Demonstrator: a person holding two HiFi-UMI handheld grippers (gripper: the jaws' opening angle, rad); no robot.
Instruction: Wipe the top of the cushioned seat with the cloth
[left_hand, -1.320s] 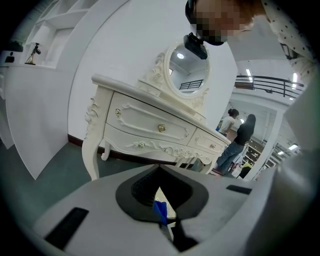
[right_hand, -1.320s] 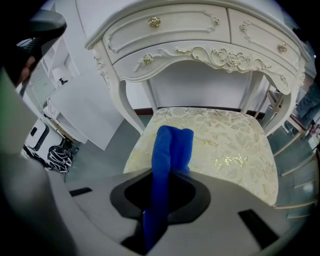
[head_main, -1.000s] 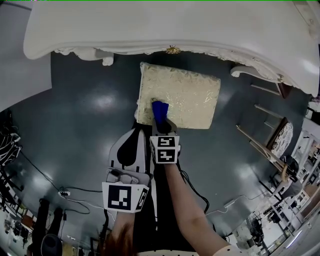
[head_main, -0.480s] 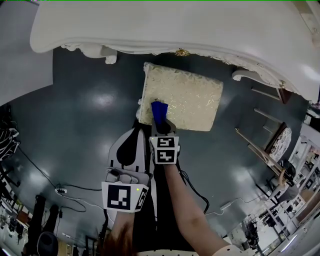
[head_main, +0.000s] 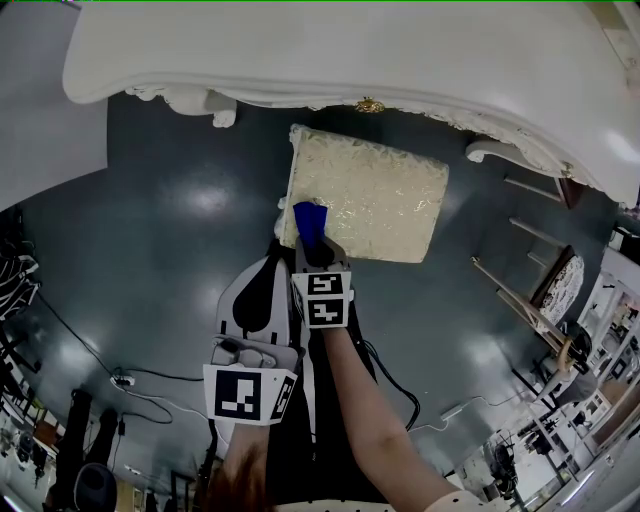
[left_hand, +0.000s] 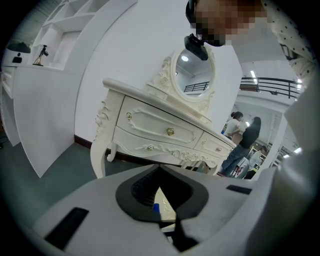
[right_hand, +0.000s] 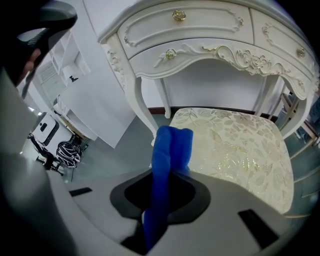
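Right gripper view: the right tool has its jaws clamped on a folded blue cloth, which stands on edge between them and sticks out well past the tips
Head view, right tool: the right tool reaches forward from the person's forearm, with its marker cube just behind the jaws
Cloth: the blue cloth has its free end over the near left corner of the cushioned seat; I cannot tell whether it presses on the fabric
Seat: the cushioned seat has a cream top with a pale gold leaf pattern, and its far edge lies just under the front of the white carved worktop
Left tool: the left tool has its jaws drawn together to a thin slit with nothing gripped; a sliver of the seat and a speck of blue show beyond them
Left tool, place: the left tool is held low, beside the right tool and on its left, short of the seat
Worktop: the white carved worktop has drawers with gold knobs and carries an oval mirror
Floor: the dark glossy floor has cables lying at the left
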